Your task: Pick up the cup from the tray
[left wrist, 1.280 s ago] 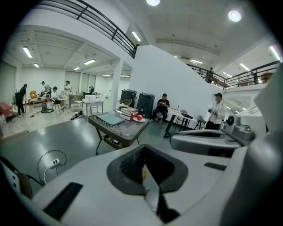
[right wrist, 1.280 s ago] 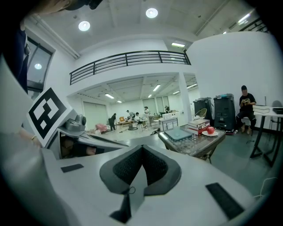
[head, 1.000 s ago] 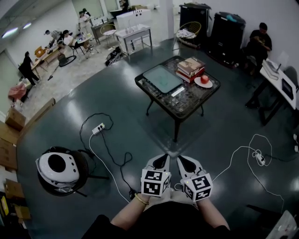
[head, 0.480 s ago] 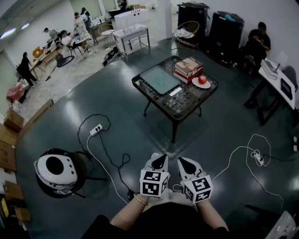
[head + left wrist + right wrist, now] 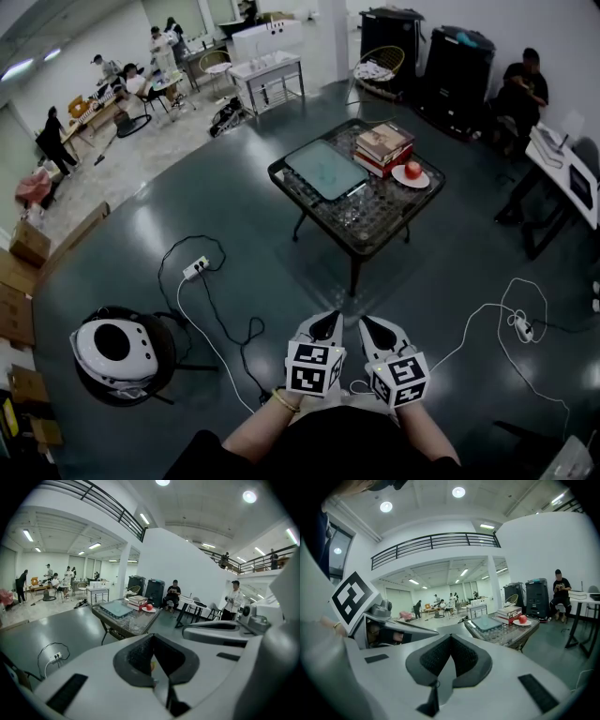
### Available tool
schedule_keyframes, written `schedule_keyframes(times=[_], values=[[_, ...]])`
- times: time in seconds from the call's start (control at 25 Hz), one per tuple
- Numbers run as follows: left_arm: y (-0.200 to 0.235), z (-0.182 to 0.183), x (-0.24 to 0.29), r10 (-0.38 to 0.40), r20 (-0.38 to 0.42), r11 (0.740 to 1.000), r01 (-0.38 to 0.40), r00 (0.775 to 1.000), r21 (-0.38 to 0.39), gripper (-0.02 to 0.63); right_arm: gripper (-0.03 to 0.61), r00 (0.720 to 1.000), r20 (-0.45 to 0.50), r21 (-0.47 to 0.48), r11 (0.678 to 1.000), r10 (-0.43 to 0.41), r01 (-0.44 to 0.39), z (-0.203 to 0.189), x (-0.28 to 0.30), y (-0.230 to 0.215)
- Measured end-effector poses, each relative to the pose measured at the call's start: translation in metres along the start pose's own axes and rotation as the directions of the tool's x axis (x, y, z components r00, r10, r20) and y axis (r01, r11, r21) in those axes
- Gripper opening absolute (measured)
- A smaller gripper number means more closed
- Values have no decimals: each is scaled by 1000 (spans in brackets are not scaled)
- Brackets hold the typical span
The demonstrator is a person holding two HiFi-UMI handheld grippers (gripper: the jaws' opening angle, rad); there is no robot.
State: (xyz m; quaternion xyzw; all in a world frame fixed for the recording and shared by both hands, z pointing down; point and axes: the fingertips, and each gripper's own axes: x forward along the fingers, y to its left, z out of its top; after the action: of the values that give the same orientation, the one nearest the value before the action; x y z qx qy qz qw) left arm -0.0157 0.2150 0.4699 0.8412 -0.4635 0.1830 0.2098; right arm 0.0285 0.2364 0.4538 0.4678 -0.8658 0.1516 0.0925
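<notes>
Left tongs (image 5: 327,321) closed, right tongs (image 5: 367,324) closed, table (image 5: 380,217) ahead

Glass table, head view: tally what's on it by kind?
Tray: 1
Book stack: 1
Plate: 1
Red apple: 1
Total: 4
Anything smaller on the table is too small to tell.

place: open lab hall | evidence: mezzanine railing (image 5: 433,540), staffed workbenches (image 5: 94,108), cardboard boxes (image 5: 28,242), floor power strip (image 5: 196,269)
</notes>
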Motion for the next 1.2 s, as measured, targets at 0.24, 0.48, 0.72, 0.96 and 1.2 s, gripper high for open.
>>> schedule_keyframes(times=[0.24,0.48,0.72,0.96,1.2], values=[[19,11,19,9,-12,1000,-9,1000,6,9,9,1000,-8,-2,1000,12,-12,7,28,-11],[35,22,42,15,-25,1000,-15,1000,1,9,9,1000,-14,0,1000,21,-21,16,54,-27],[51,36,66,20,-31,1000,-20,999,-8,9,9,999,-27,3,1000,19,-19,23,79,-45],[71,55,88,12,-46,1000,-13,999,-7,9,9,999,-42,13,1000,8,-7,37,107,-61],[95,76,108,8,-53,1000,-9,999,-9,9,9,998,-56,20,1000,6,-5,49,139,-70]])
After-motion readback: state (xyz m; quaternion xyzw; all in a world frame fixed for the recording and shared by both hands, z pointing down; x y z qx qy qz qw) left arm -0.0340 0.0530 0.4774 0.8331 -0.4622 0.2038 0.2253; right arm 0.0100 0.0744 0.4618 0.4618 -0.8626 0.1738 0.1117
